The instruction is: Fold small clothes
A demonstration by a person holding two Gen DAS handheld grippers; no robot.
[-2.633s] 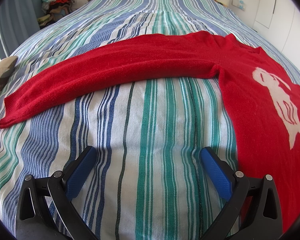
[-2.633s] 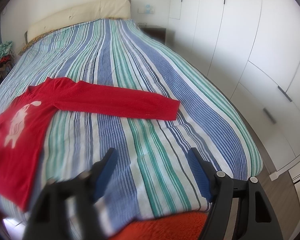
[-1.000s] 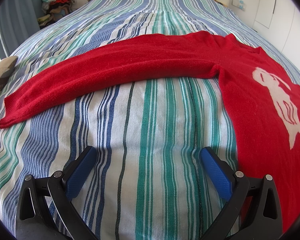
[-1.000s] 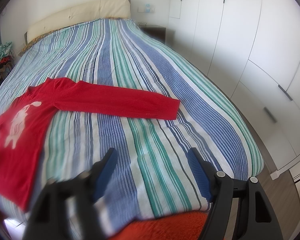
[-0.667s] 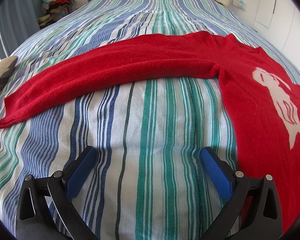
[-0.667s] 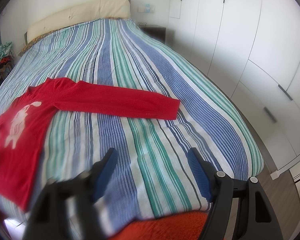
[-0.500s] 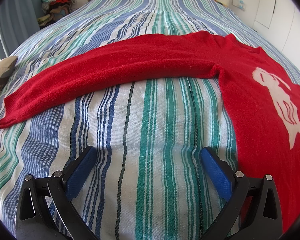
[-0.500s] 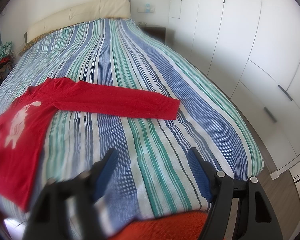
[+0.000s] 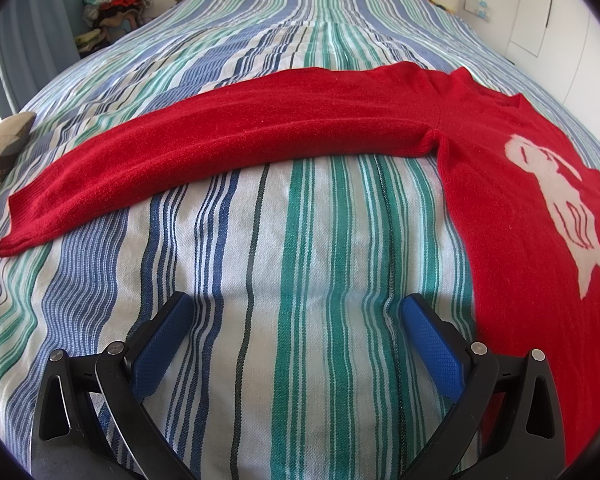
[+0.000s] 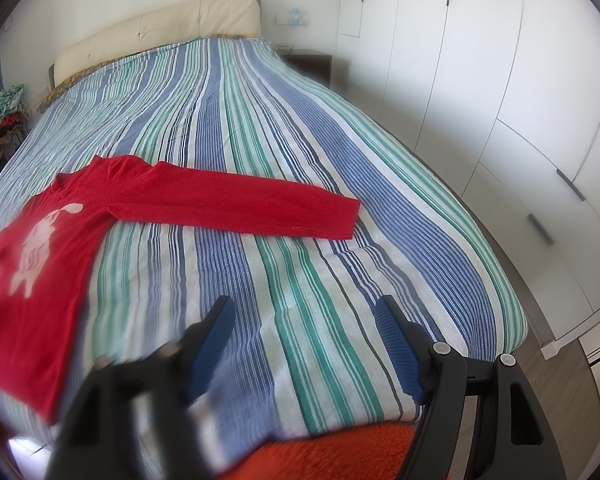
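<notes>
My sweater [image 9: 520,184] lies flat and face up on the bed [image 9: 300,280], unfolded. It is red knit, long-sleeved, with a white figure [image 9: 556,200] on the chest. One sleeve [image 9: 220,140] stretches straight out across the bed's stripes, its ribbed cuff [image 9: 20,224] near the bed's side edge. The other sleeve [image 10: 236,204] runs out the opposite way, also flat and straight, its cuff [image 10: 348,216] short of the bed's far side. The neckline [image 10: 64,182] points toward the bed's head; the hem [image 10: 16,392] lies at the bed's foot edge.
</notes>
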